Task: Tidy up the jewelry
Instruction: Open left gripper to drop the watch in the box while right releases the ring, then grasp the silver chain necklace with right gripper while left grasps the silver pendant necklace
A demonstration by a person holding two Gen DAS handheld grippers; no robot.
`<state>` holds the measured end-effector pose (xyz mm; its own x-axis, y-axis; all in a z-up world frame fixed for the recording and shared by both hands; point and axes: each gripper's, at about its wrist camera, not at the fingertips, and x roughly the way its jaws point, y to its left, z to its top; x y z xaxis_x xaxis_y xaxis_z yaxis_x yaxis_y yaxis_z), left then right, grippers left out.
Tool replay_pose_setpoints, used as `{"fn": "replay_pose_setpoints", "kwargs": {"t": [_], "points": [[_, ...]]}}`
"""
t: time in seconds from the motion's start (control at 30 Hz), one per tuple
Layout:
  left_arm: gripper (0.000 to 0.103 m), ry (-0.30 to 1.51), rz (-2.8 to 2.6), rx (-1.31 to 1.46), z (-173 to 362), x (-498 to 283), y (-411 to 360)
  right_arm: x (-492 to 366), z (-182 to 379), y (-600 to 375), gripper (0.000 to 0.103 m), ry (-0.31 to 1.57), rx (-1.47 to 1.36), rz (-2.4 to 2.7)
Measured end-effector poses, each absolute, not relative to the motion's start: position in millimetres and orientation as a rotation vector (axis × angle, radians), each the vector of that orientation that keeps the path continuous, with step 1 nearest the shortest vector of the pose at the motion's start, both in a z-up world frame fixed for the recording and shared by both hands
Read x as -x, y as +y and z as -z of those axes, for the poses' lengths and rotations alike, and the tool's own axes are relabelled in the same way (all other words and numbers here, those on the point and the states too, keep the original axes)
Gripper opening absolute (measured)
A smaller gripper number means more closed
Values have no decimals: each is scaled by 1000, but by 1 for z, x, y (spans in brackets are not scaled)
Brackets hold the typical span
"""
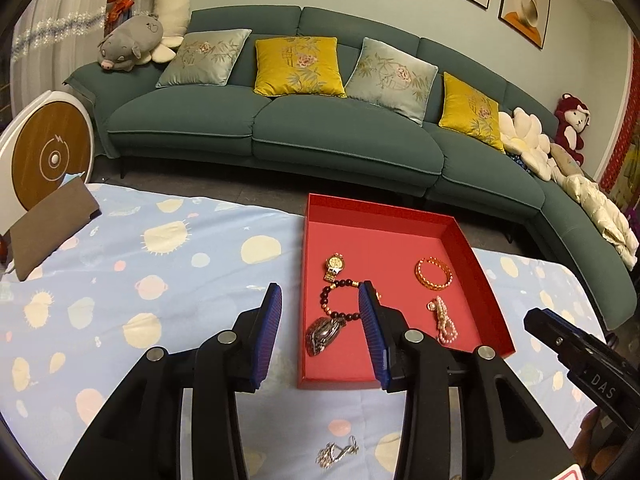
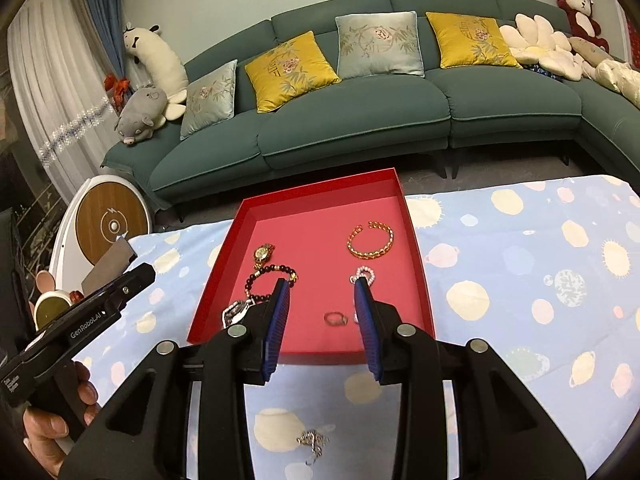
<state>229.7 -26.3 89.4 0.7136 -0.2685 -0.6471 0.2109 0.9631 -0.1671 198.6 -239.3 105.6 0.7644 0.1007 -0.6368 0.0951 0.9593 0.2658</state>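
Table (image 2: 520, 280) carrying red tray (image 2: 422, 264) holding watch (image 2: 264, 253), bangle (image 2: 370, 242), ring (image 2: 335, 319). Left gripper (image 1: 320, 300) and right gripper (image 2: 322, 290) hovering, both released. Chain (image 2: 313, 440) lying outside tray.

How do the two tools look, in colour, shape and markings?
Each tool, left and right, has black angular arms with silver round bolts and two flat, ribbed blue pads. White lettering "GenRobot.AI" marks the left tool's body. A bare hand grips it.
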Motion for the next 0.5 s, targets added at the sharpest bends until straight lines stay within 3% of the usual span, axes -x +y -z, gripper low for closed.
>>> {"fn": "replay_pose_setpoints", "kwargs": {"t": [0.07,0.5], "points": [[43,741,258,54,-87,-219,-23,-186,-107,-236,33,705,-265,-3],[44,792,232,-25,-67,-186,-2,-138,-87,-223,33,774,-193,-38]]}}
